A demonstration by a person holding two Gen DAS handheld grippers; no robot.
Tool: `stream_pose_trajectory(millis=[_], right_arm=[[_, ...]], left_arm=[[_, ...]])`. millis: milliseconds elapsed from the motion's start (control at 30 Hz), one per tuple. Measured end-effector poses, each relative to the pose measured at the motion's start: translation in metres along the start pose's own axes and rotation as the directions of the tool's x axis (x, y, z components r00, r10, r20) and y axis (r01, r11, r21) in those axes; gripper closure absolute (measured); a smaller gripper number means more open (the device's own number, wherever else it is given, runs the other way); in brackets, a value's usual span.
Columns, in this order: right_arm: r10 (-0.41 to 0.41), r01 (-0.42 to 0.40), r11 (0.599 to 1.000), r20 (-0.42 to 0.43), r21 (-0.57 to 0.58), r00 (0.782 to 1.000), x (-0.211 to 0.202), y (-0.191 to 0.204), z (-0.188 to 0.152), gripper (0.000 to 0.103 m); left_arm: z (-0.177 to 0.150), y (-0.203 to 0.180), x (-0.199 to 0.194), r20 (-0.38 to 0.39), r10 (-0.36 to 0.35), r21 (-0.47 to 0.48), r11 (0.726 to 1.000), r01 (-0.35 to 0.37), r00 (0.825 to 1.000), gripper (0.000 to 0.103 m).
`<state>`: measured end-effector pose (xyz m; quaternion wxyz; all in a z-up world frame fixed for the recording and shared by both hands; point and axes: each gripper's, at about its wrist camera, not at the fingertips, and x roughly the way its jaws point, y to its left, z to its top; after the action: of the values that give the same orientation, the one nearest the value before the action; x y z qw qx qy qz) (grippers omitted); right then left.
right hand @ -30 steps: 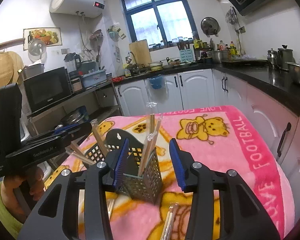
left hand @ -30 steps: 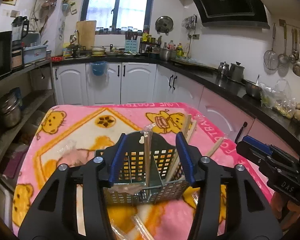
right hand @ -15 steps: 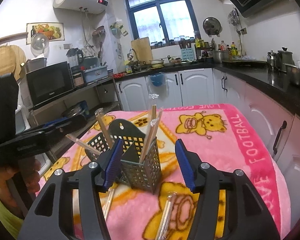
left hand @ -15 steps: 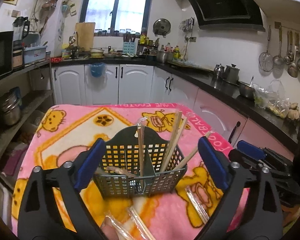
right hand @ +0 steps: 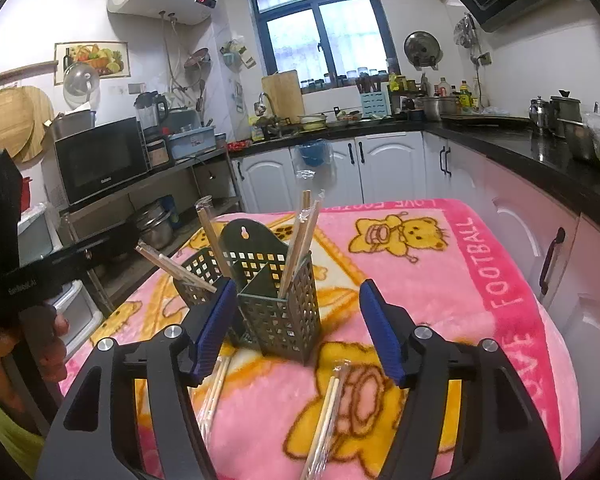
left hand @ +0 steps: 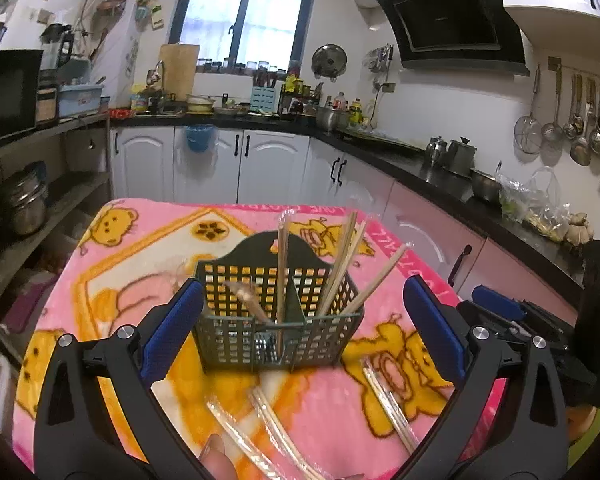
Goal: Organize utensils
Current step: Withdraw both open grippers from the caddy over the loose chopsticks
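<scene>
The dark mesh basket (left hand: 278,312) stands upright in the middle of the pink bear blanket (left hand: 132,264), and several chopstick pairs (left hand: 342,258) already lean inside its compartments. More wrapped chopsticks (left hand: 384,400) lie loose on the blanket on the near side of it, so the sorting looks roughly half finished. The left gripper (left hand: 296,332) hangs in front of the basket with jaws spread wide and empty. The right gripper (right hand: 300,328) is likewise spread and holds nothing, with a wrapped pair (right hand: 326,416) just below it.
</scene>
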<state>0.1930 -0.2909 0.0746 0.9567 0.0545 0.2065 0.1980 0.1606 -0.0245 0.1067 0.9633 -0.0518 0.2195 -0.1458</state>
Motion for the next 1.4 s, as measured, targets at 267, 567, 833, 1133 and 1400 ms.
stream_pose_trajectory(millis=[267, 567, 833, 1133, 1400], right_arm=[[-0.014, 0.014, 1.0, 0.001, 0.001, 1.0, -0.012, -0.002, -0.009, 0.027], [-0.012, 0.012, 1.0, -0.002, 0.002, 1.0, -0.023, -0.001, -0.016, 0.023], [-0.007, 0.006, 1.0, -0.012, -0.014, 1.0, -0.029, 0.004, -0.022, 0.022], [-0.001, 0.0, 1.0, -0.036, -0.031, 0.999, -0.031, 0.012, -0.032, 0.021], [0.011, -0.016, 0.998, -0.079, -0.063, 0.997, -0.029, 0.024, -0.044, 0.02]], left_arm=[[-0.015, 0.0, 0.001, -0.03, -0.004, -0.014, 1.0, 0.004, 1.0, 0.011], [-0.024, 0.002, -0.005, -0.039, 0.008, -0.023, 1.0, -0.009, 0.999, 0.011], [-0.035, 0.003, -0.005, -0.059, 0.013, -0.03, 0.999, -0.015, 0.998, 0.011], [-0.047, 0.013, -0.006, -0.085, 0.03, -0.057, 0.998, -0.035, 0.996, 0.011], [-0.062, 0.025, -0.003, -0.121, 0.054, -0.077, 0.995, -0.063, 0.991, 0.011]])
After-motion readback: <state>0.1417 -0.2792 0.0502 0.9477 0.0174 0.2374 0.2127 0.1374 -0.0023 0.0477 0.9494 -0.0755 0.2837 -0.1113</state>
